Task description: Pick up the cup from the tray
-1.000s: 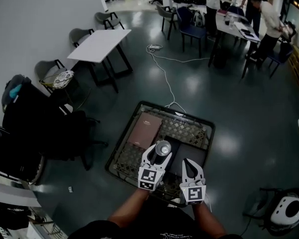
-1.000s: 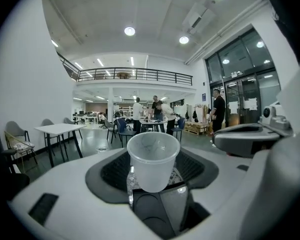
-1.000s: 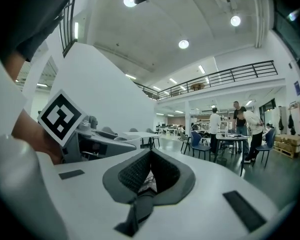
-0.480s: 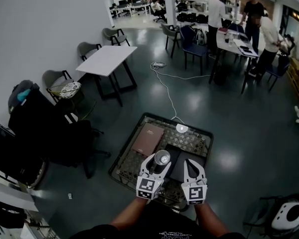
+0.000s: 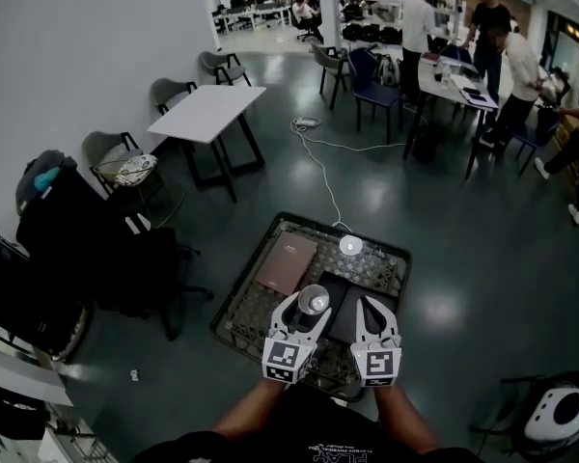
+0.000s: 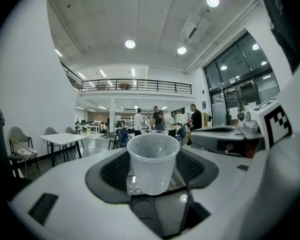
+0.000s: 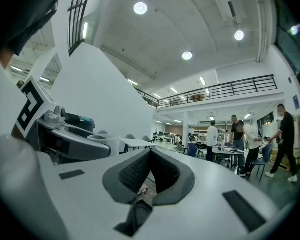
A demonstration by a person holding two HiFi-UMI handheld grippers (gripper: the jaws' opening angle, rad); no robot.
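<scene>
A clear plastic cup stands upright between the jaws of my left gripper, which is shut on it above the near half of the dark mesh tray. In the left gripper view the cup fills the gap between the pads, its open mouth up and nothing inside. My right gripper hovers just to the right of the cup over a black slab, with its pads pressed together and nothing between them. From the right gripper view, the cup's rim shows at the left.
A brown notebook lies on the tray's far left. A small white round patch sits at its far side; object or glare, I cannot tell. Black chairs stand left, a white table beyond, a cable crosses the floor, and people stand far right.
The head view has tilted up a little, bringing the white patch on the tray into sight. The left gripper still holds the cup, and both grippers stay close together over the tray.
</scene>
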